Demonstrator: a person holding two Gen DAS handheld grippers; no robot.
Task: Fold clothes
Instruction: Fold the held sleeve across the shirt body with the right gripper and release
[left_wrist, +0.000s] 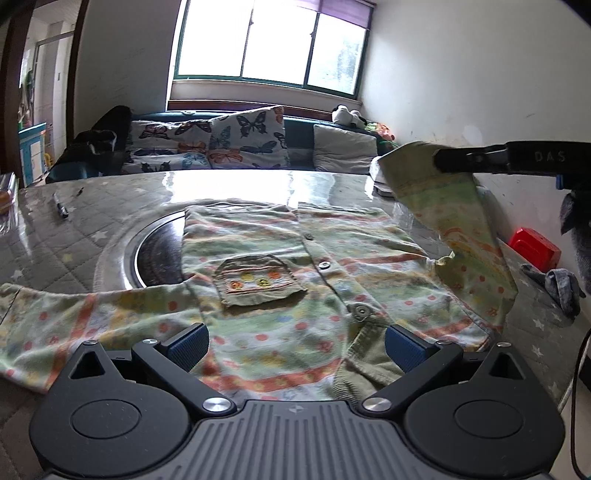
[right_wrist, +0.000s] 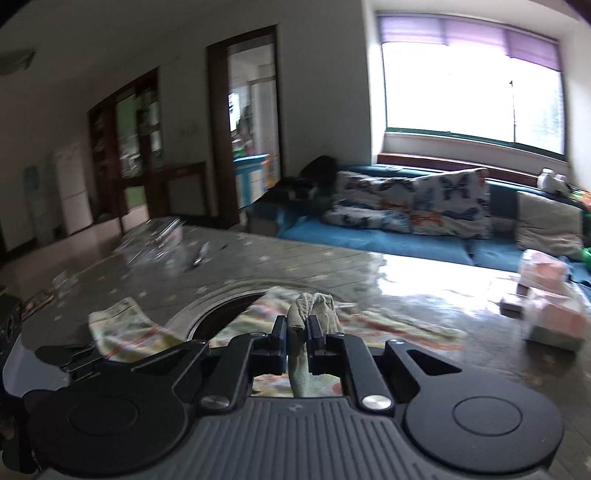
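Note:
A small green patterned shirt with a chest pocket and snap buttons lies flat on the table, collar nearest me. My left gripper is open and empty, hovering just above the collar end. Its left sleeve lies spread out to the left. My right gripper is shut on the shirt's right sleeve and holds it lifted above the table; it shows in the left wrist view as a black bar at the right. In the right wrist view the pinched cloth bunches between the jaws.
The table has a quilted star cover under glossy plastic and a round black hob partly under the shirt. A marker lies far left. A grey cloth and red box are right. Tissue packs sit beside the sofa.

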